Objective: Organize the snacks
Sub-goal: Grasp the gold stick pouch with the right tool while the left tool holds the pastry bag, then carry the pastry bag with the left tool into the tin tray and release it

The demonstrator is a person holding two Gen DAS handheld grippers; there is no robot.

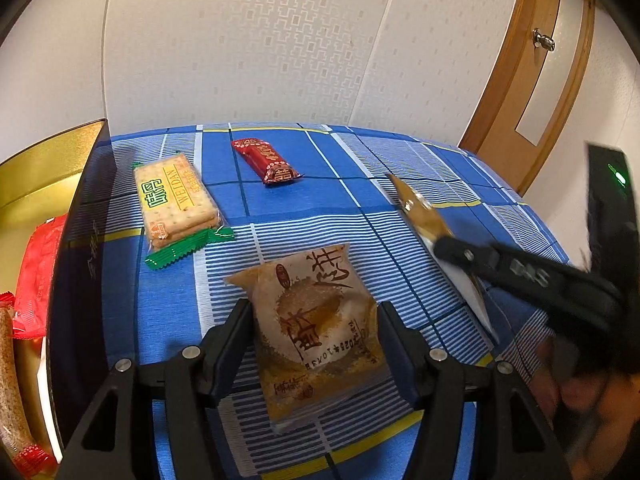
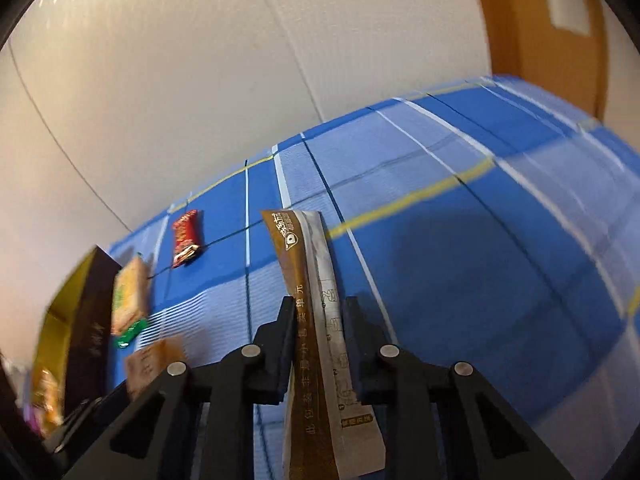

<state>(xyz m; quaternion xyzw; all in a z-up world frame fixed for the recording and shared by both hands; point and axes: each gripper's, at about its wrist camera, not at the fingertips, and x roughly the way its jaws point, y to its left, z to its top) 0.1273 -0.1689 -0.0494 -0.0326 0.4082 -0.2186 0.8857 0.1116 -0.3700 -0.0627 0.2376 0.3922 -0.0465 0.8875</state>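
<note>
"WEIDAN" is read in green letters, beside large green Chinese characters, on the cracker pack (image 1: 175, 199). A date beginning "2025" is printed sideways on the brown pastry packet (image 1: 316, 332), under brush-style characters. A column of Chinese characters is seen along the brown sachet (image 2: 316, 332); its logo stays unreadable.
</note>
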